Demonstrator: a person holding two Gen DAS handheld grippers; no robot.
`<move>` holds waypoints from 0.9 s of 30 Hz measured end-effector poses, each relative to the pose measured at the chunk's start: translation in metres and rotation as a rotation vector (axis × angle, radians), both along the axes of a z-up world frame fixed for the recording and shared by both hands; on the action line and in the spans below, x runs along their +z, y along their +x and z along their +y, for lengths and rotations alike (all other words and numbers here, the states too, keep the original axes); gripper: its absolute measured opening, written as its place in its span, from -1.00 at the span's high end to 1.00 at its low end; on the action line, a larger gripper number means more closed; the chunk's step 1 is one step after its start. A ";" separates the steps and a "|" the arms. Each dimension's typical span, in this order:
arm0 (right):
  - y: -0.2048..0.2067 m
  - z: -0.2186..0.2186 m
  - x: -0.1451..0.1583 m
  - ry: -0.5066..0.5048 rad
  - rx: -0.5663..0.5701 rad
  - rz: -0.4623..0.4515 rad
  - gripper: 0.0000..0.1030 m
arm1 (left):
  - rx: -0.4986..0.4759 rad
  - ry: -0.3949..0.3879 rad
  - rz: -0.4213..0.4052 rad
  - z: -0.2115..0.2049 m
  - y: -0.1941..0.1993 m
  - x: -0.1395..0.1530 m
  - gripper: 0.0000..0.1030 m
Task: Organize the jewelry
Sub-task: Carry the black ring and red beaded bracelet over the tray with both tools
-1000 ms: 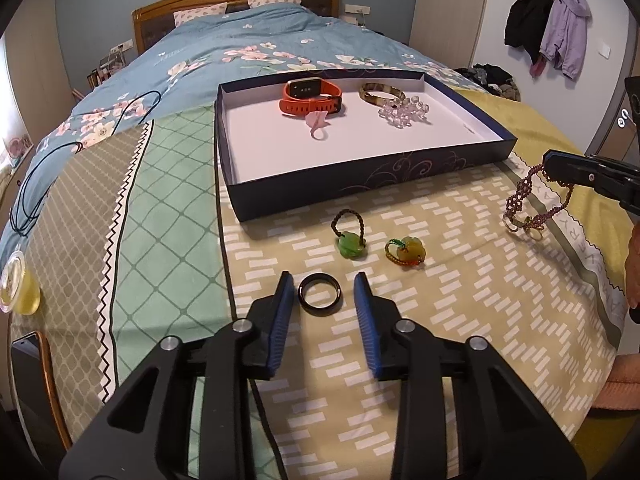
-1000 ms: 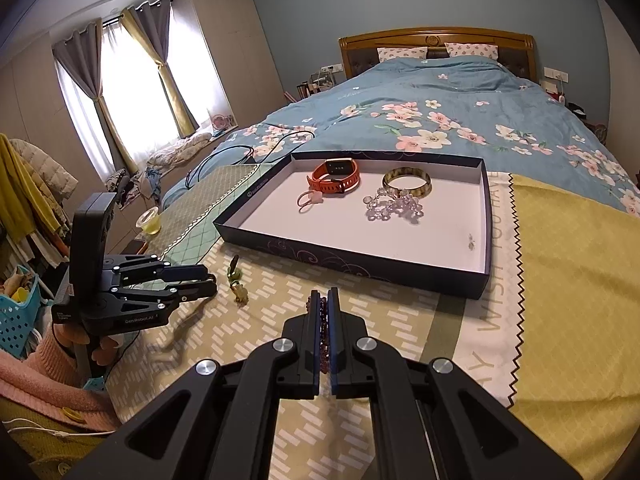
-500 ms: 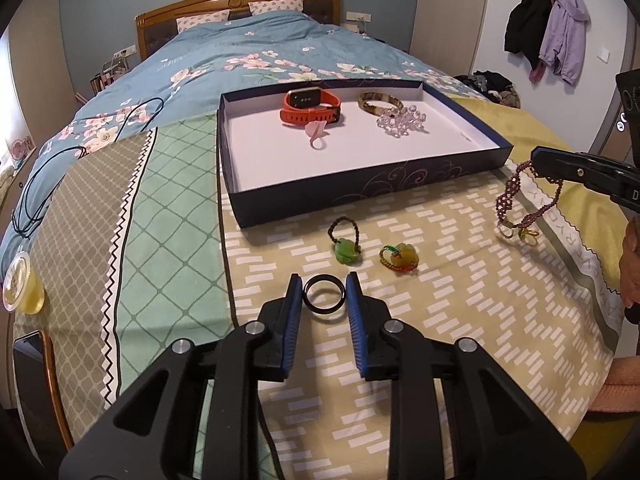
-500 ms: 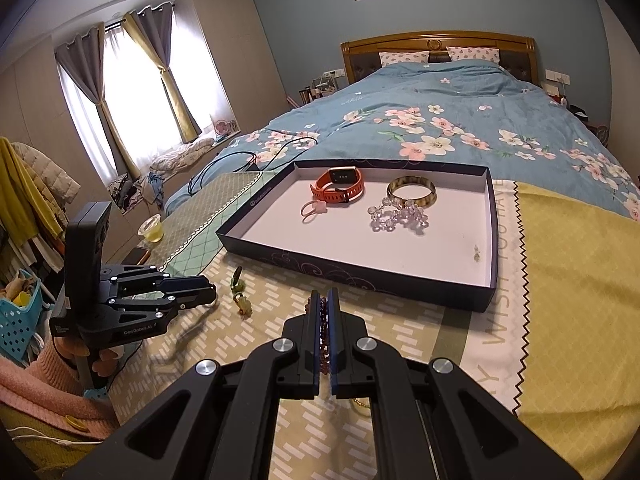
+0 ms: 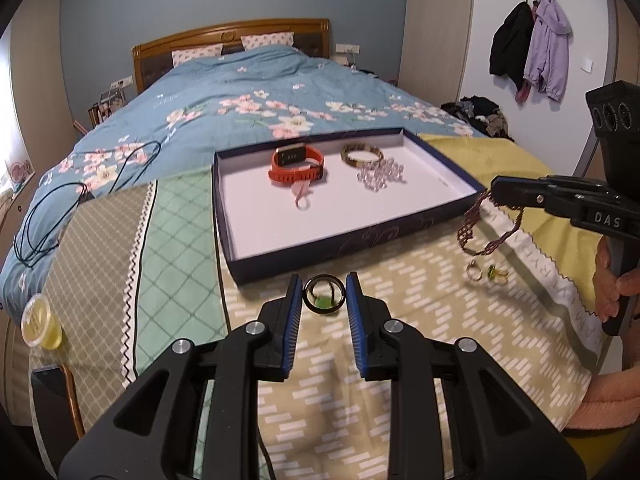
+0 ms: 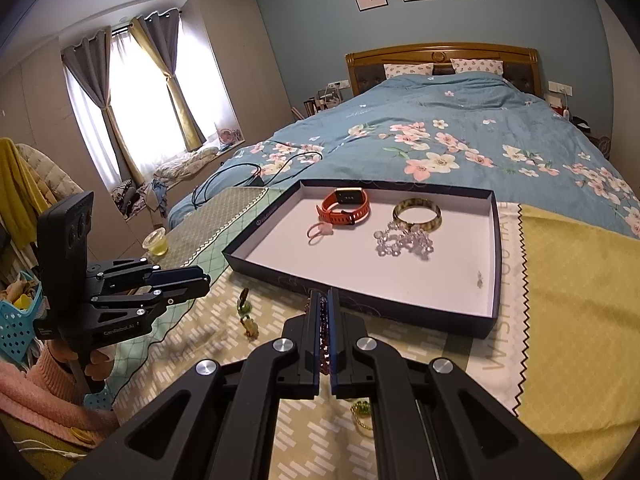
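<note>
My left gripper [image 5: 324, 300] is shut on a black ring [image 5: 324, 298] and holds it above the bedspread, just in front of the dark blue box [image 5: 340, 246]. My right gripper [image 6: 325, 304] is shut on a purple beaded bracelet [image 5: 476, 224], which hangs from its tips right of the box. The box holds an orange watch [image 5: 296, 165], a brown bangle [image 5: 362, 155], a clear bead bracelet [image 5: 380, 172] and a pink ring [image 5: 302, 198]. A green pendant [image 6: 243, 306] and a yellow one [image 6: 250, 326] lie on the bedspread. Gold rings [image 5: 486, 272] lie under the hanging bracelet.
A black cable [image 5: 60, 208] lies on the blue floral quilt at left. A yellow cup [image 5: 40, 322] and a dark phone [image 5: 48, 400] sit at the bed's left edge. Coats [image 5: 528, 48] hang on the right wall.
My left gripper closed on the black ring and lifted it off the bedspread toward the box. My right gripper rose with the bracelet and moved nearer the box.
</note>
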State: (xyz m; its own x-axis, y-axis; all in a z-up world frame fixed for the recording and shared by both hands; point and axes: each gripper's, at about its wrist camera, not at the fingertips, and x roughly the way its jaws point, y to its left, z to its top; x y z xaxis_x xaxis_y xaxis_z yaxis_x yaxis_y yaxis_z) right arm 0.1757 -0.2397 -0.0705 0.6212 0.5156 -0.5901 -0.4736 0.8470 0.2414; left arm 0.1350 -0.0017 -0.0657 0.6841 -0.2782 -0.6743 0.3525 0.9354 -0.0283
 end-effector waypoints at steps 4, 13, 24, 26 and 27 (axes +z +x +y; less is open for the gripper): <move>0.003 0.000 0.003 0.009 0.002 -0.010 0.96 | -0.005 -0.009 -0.029 -0.002 0.001 0.010 0.56; 0.015 0.002 0.011 0.013 0.003 -0.031 0.96 | -0.018 -0.014 -0.071 -0.012 0.011 0.025 0.56; 0.039 0.001 0.021 0.025 -0.004 -0.047 0.96 | -0.027 -0.019 -0.076 -0.018 0.035 0.029 0.56; 0.044 0.001 0.021 0.023 -0.007 -0.045 0.96 | -0.023 -0.020 -0.075 -0.017 0.041 0.029 0.56; 0.047 0.001 0.020 0.024 -0.007 -0.042 0.96 | -0.024 -0.022 -0.073 -0.017 0.044 0.029 0.56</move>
State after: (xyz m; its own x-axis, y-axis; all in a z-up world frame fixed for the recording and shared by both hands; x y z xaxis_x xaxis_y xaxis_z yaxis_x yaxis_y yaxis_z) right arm 0.2229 -0.2388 -0.0501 0.6488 0.5247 -0.5511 -0.4778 0.8446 0.2416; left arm 0.1788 -0.0191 -0.0366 0.7238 -0.3097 -0.6166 0.3768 0.9260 -0.0227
